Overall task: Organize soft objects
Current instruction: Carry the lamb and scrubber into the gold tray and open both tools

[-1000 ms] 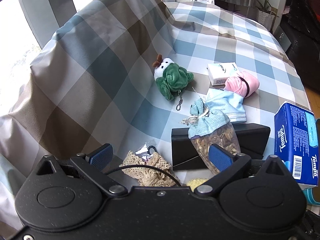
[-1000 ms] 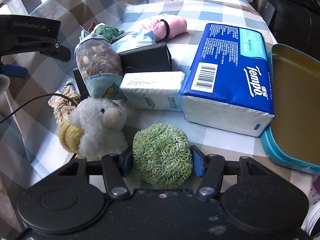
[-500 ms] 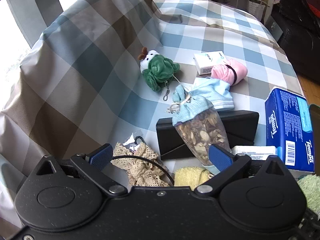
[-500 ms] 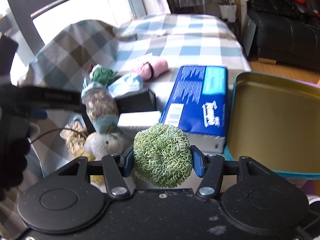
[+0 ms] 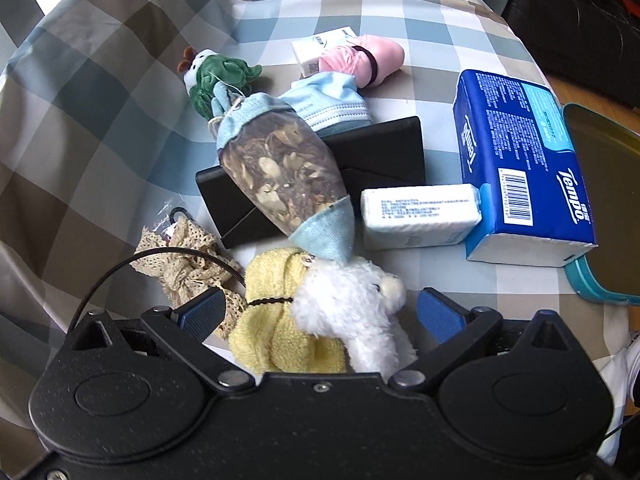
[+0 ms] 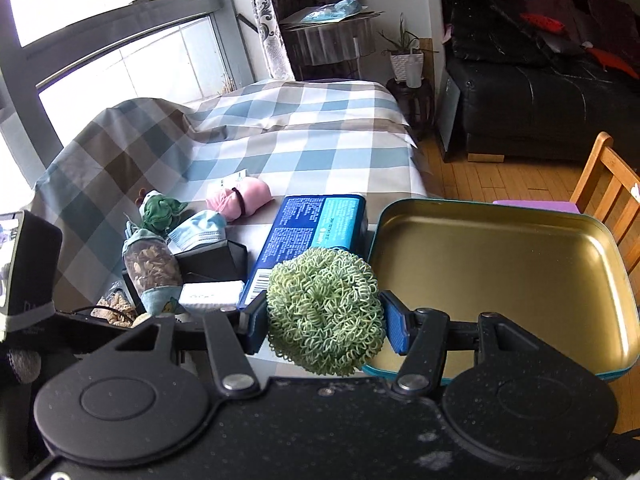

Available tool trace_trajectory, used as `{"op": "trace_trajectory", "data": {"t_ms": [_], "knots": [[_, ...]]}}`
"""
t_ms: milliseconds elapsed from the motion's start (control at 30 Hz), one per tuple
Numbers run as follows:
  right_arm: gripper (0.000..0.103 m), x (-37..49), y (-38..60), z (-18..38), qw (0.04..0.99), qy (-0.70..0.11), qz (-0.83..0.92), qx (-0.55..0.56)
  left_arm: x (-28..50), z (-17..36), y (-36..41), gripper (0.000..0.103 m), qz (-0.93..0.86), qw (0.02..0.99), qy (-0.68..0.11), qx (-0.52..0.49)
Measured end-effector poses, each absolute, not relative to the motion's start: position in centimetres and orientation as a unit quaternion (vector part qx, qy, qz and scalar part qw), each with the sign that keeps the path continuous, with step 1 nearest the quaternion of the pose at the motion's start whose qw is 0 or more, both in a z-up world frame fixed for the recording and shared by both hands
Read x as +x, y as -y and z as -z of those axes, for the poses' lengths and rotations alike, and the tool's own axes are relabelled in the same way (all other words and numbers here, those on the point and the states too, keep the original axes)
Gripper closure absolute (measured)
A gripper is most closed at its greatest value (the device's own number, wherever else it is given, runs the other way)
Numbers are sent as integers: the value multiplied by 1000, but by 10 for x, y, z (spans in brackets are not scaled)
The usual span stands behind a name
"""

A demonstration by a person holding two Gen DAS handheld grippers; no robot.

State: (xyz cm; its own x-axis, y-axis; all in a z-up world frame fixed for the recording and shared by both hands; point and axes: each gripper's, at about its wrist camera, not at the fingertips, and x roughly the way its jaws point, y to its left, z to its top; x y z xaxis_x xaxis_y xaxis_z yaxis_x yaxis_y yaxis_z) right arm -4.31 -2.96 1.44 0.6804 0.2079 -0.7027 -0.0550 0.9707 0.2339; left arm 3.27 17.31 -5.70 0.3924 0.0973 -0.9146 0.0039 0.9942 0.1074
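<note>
While the right gripper point(image 6: 324, 316) is clamped on the green scrubber ball point(image 6: 323, 310), held in the air just at the near left corner of the empty gold-lined tin point(image 6: 500, 276), the sound move is to carry it over the tin's middle before letting go. The springy ball may roll, so a low release looks wise. The left gripper point(image 5: 320, 314), its tongs apart, straddles the white plush toy point(image 5: 352, 308) without pinching it.

Glossy gold metal tin point(image 6: 500, 272), looped, rough green scrubber point(image 6: 324, 312), fluffy white plush point(image 5: 352, 304), yellow terry cloth point(image 5: 272, 320), matt black case point(image 5: 376, 156), perhaps plastic
</note>
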Motion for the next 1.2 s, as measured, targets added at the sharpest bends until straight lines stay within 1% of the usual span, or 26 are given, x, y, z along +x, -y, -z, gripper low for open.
{"op": "trace_trajectory", "data": {"t_ms": [67,133,200,233,267,333,433,600,800,1033,1200], "knots": [[46,-44,35,-13,911,-393,-68,107,35,60,-167,10,-24,829,-556,48],[46,-44,37,-12,911,-392,-66,110,37,64,-160,32,-19,824,-565,51],[46,-45,38,-12,912,-390,-64,110,39,68,-155,36,-21,821,-568,57],[46,-46,39,-12,912,-389,-65,110,39,68,-152,45,-23,822,-565,61],[46,-47,39,-12,913,-388,-65,110,38,67,-151,48,-24,824,-563,64],[46,-48,41,-13,914,-384,-65,111,37,63,-151,52,-18,825,-563,55],[46,-49,44,-15,915,-380,-65,120,37,58,-151,54,-9,825,-564,44],[46,-52,53,-18,917,-371,-59,136,32,45,-146,54,0,830,-557,40],[46,-56,68,-23,920,-358,-42,155,28,15,-133,54,25,846,-532,33],[46,-55,95,-36,925,-338,-6,172,28,-23,-102,54,71,866,-493,43],[46,-52,129,-48,930,-320,45,174,33,-37,-71,54,106,874,-472,52]]}}
